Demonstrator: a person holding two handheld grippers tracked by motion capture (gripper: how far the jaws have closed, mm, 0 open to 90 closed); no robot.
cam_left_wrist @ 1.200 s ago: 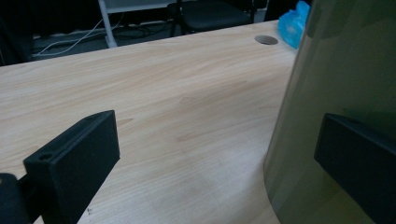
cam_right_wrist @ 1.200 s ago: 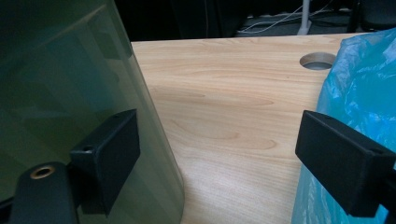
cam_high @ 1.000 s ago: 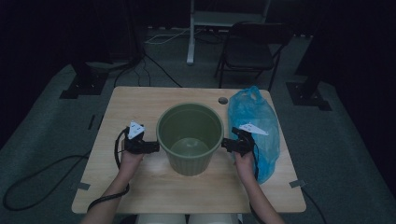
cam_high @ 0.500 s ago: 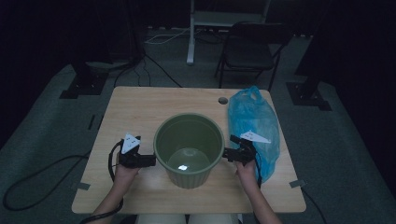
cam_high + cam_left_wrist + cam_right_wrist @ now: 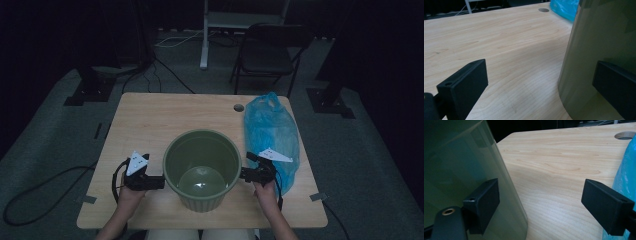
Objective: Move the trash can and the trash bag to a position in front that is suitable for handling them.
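1. At the near middle of the pale wooden table [image 5: 150,120] stands the olive-green round plastic bucket [image 5: 202,170], upright, mouth open to the ceiling, nothing visible inside but a sheen on its floor

2. Left gripper [image 5: 152,182]: held level at the bucket's left flank, jaws spread wide; in the left gripper view one jaw stands against the green wall [image 5: 599,50], apparently touching it, while the other hangs free over bare wood

3. Right gripper [image 5: 246,175]: mirrored on the bucket's right flank, jaws likewise spread; in the right gripper view one jaw meets the bucket wall [image 5: 461,165], the other stands just beside the blue plastic bag [image 5: 626,170]

4. Governing relation: the bucket lies between the two tools, its long axis vertical, each gripper pointing inward at mid-height from opposite sides; neither hand is clearly nearer, so the hold is judged to be a two-sided squeeze against the wall, not a pinch of the rim

5. Crumpled translucent blue plastic bag [image 5: 270,130]: lies along the table's right edge, just beyond the right gripper, apart from the bucket

6. Round cable hole [image 5: 239,107]: in the tabletop beyond the bucket, beside the bag's far end
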